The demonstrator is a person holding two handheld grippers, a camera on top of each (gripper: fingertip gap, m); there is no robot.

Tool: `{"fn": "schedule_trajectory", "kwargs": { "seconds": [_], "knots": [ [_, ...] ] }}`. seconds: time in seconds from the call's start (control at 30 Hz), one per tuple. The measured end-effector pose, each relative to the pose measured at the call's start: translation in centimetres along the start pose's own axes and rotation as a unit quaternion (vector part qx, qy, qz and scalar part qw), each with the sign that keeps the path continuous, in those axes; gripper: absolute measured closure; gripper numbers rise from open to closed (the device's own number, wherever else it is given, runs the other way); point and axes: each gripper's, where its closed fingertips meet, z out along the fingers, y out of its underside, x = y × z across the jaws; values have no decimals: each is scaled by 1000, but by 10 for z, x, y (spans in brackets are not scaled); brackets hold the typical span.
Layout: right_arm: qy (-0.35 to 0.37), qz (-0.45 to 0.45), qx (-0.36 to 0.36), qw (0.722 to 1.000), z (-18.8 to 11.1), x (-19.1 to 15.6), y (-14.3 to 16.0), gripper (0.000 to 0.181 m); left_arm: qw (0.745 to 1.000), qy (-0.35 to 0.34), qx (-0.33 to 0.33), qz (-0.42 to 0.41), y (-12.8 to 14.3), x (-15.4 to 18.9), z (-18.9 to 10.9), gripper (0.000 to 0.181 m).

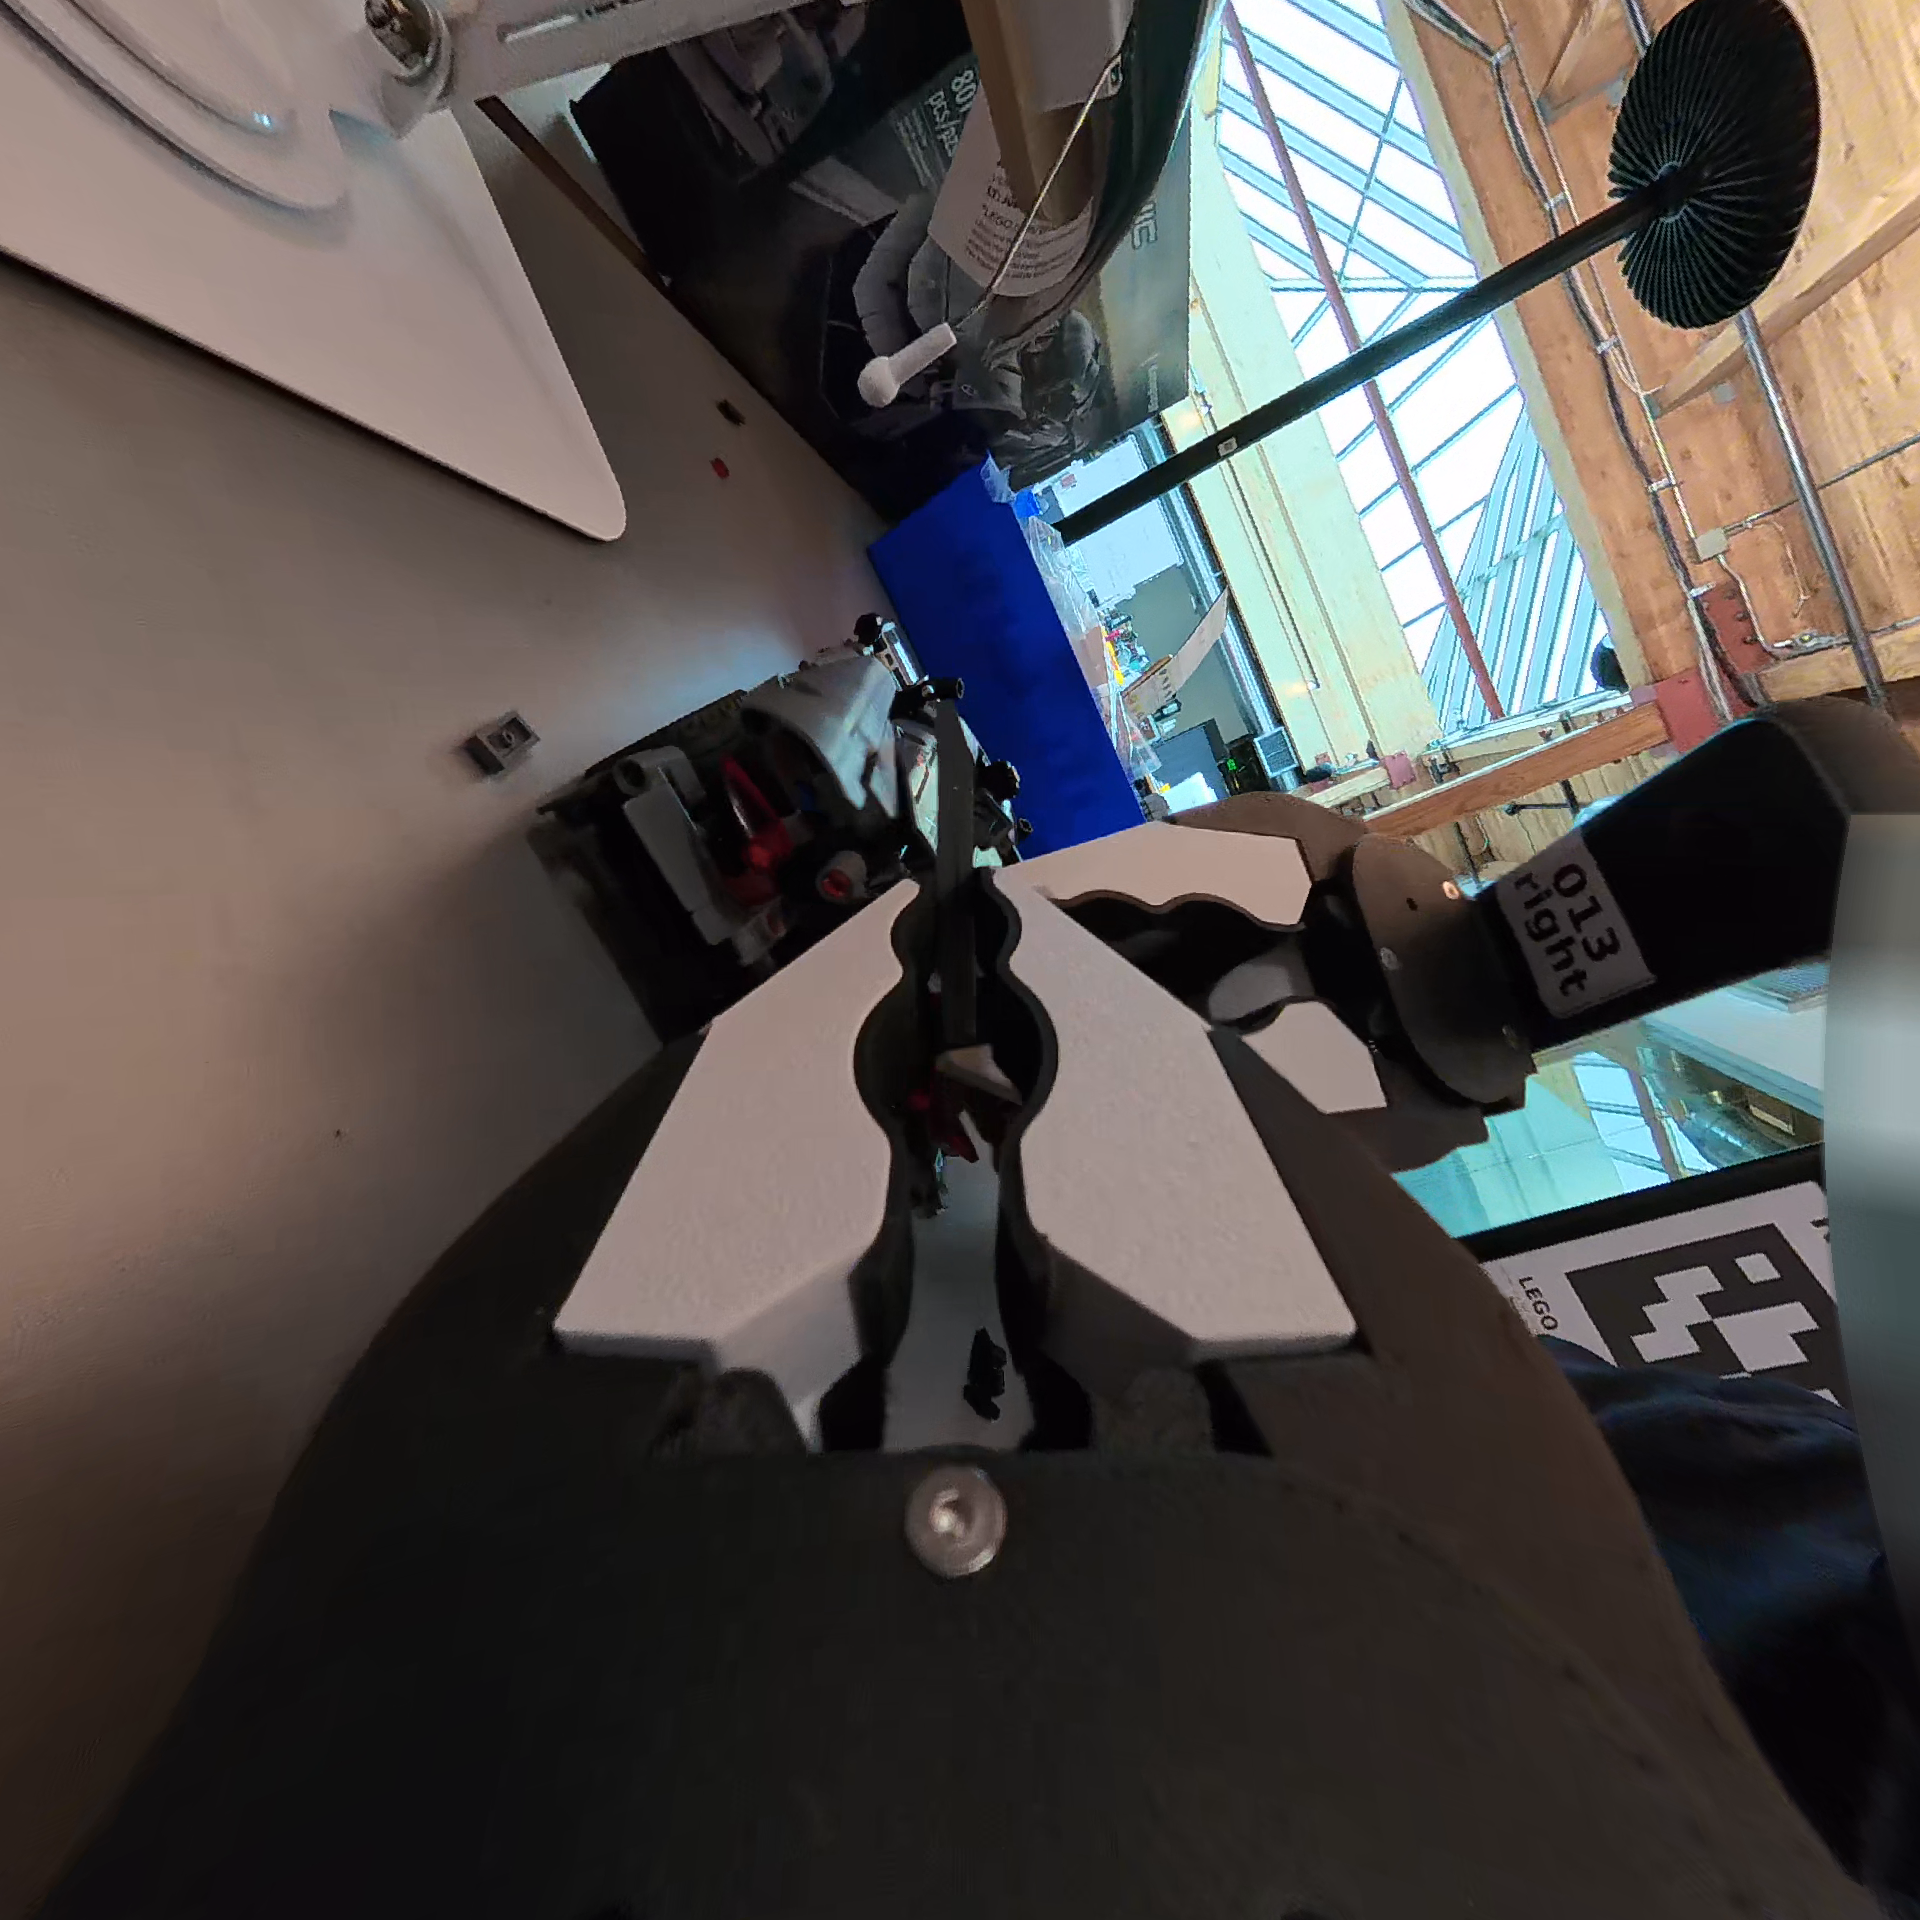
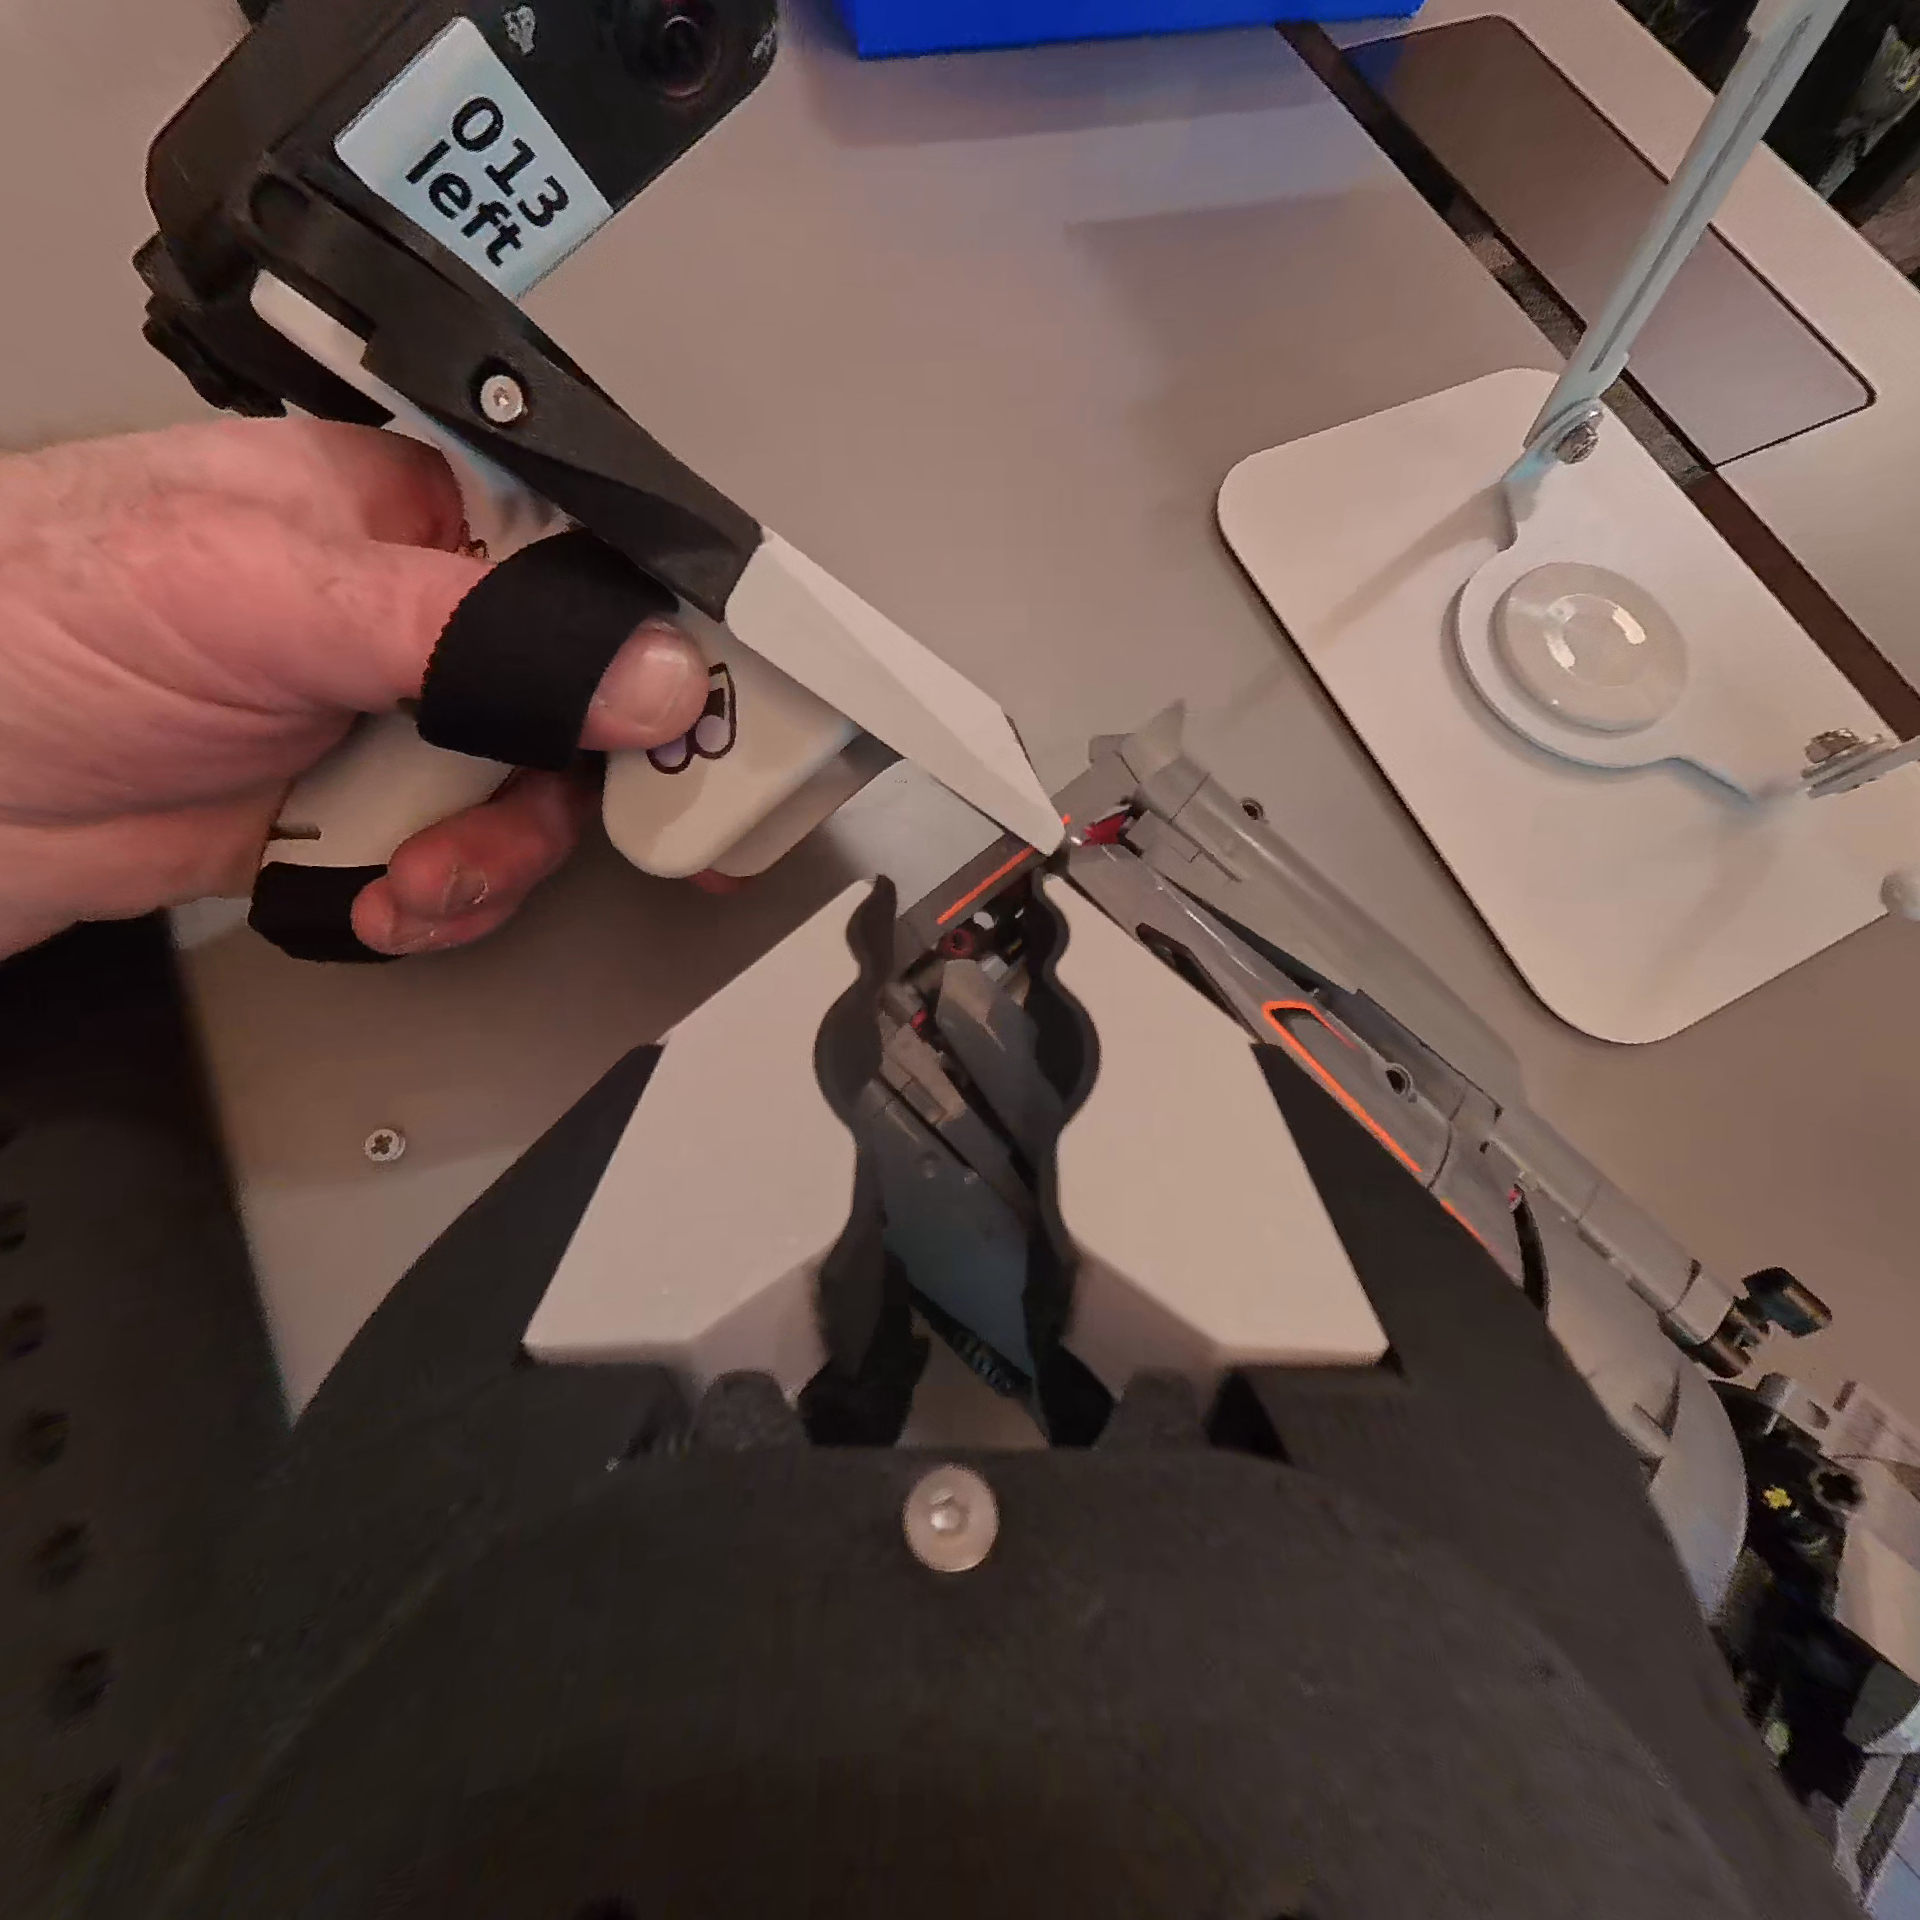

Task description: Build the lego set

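Nearest you, your right gripper (image 2: 961, 883) has its fingers pinching the grey lego model (image 2: 1299, 997), which stretches off to the right over the counter (image 2: 935, 416). Your left gripper (image 1: 951, 894) presses its fingers together on a thin black part at the model's tip. Beyond sits a white stand base (image 2: 1455, 727), with a blue box (image 1: 987, 644) farther back.

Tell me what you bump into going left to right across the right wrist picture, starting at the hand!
Hand holding the left gripper → grey lego model clamped in the right gripper → white base plate with its clear dome.
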Motion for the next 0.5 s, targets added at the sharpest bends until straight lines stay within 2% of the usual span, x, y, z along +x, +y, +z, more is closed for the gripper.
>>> {"fn": "schedule_trajectory", "kwargs": {
  "seconds": [0.27,0.5],
  "knots": [
    [-2,-4,-15,1000,-1,1,4,172,1000,1,-6,9,0,0,-4,172],
    [-19,3,-19,1000,-4,1,7,174,1000,1,-15,21,-3,-1,-9,164]
  ]
}}
